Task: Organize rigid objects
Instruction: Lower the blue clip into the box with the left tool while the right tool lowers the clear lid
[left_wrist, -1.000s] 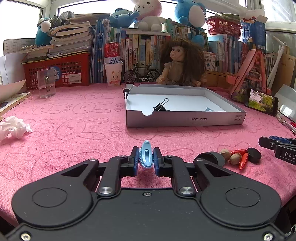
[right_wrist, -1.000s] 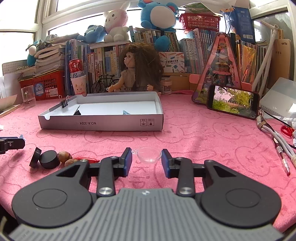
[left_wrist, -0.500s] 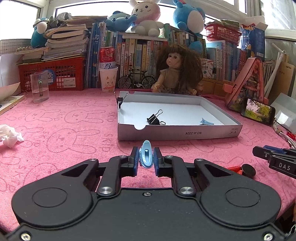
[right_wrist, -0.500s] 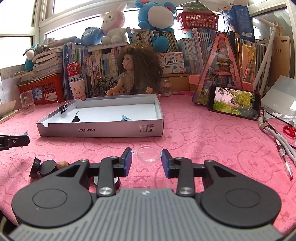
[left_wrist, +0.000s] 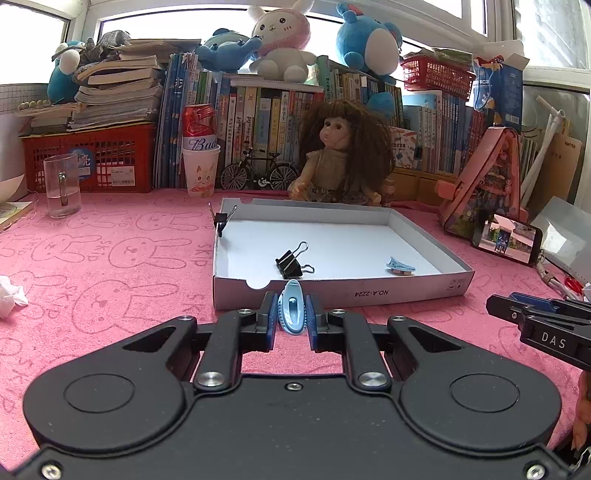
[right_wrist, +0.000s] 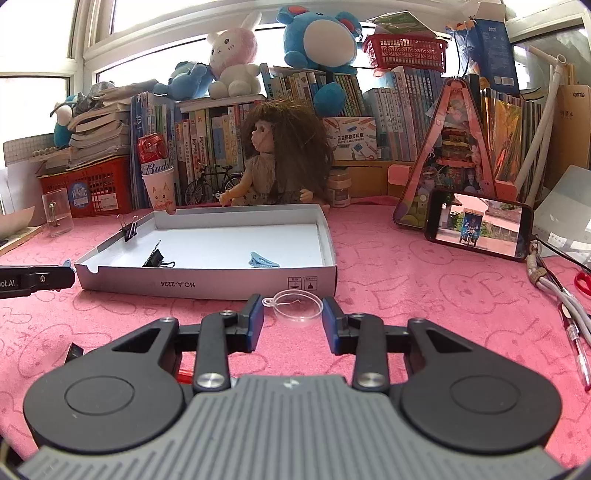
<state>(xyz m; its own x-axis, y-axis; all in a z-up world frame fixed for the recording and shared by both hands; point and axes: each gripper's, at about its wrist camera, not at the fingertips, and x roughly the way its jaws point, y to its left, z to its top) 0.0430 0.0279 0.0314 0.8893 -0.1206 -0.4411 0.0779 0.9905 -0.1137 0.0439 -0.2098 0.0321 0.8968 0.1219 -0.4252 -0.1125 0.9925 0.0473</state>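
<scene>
My left gripper (left_wrist: 291, 318) is shut on a light blue hair clip (left_wrist: 293, 305), which stands upright between the pads just in front of the white cardboard box (left_wrist: 369, 293). Inside the box lie a black binder clip (left_wrist: 290, 260) and another blue hair clip (left_wrist: 400, 266), and a second binder clip (left_wrist: 221, 218) is clamped on its left wall. My right gripper (right_wrist: 293, 315) is shut on a clear round plastic dish (right_wrist: 297, 304), held over the pink cloth near the box (right_wrist: 221, 284) front wall. In the left wrist view the right gripper (left_wrist: 546, 325) shows at the right edge.
A doll (left_wrist: 340, 155) sits behind the box, with books and plush toys behind it. A propped phone (right_wrist: 476, 225), cables and a pen (right_wrist: 578, 341) lie to the right. A glass mug (left_wrist: 62, 186) and a crumpled tissue (left_wrist: 9, 295) are on the left.
Both grippers have moved toward the box with their loads, so it looks nearer and more central. The small items on the cloth have slid out of sight under the grippers.
</scene>
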